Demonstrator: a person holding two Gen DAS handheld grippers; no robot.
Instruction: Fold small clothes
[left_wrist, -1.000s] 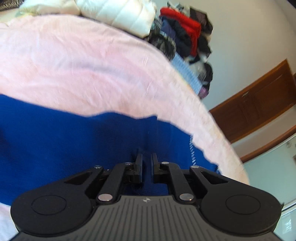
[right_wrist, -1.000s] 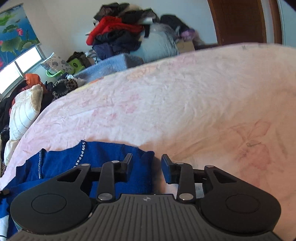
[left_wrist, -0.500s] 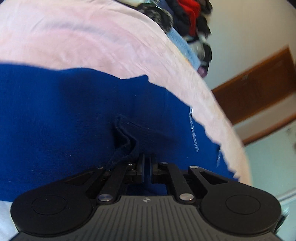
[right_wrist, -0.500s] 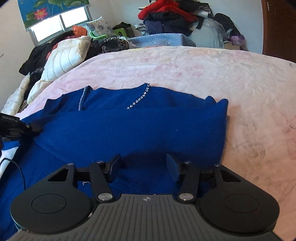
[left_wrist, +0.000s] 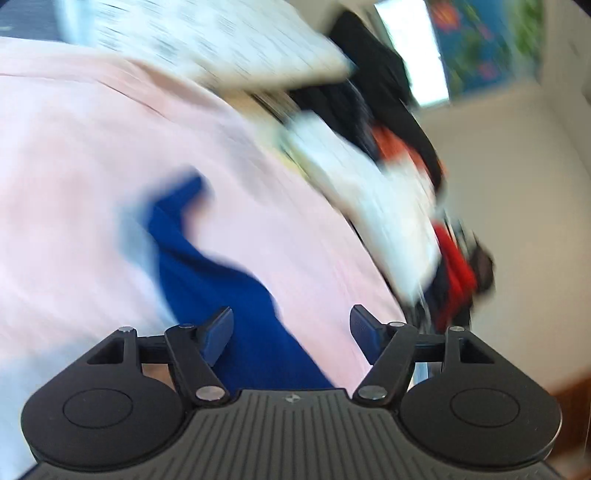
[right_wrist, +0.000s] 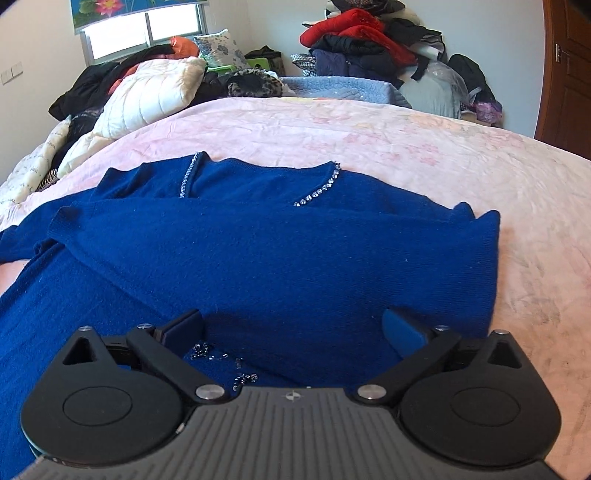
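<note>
1. Right gripper (right_wrist: 291, 325) hovers with jaws spread, empty, over the blue sweater (right_wrist: 258, 251).
2. Left gripper (left_wrist: 291, 326) is also spread and empty; its blurred view probably shows a loose sleeve.
3. The sweater lies on the pink bedspread (right_wrist: 406, 147), one sleeve folded across; further folds remain.

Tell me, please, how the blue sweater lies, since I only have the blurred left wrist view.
Observer: The blue sweater lies spread on the pink bedspread, with a sleeve folded across its front.
Operator: Thank you. Is the right gripper holding it?
Observer: No. The right gripper hovers over the near edge with its jaws open, gripping nothing.
Operator: Which way does the neckline face?
Observer: Away from the gripper. Its rhinestone trim lies toward the far side of the bed.
</note>
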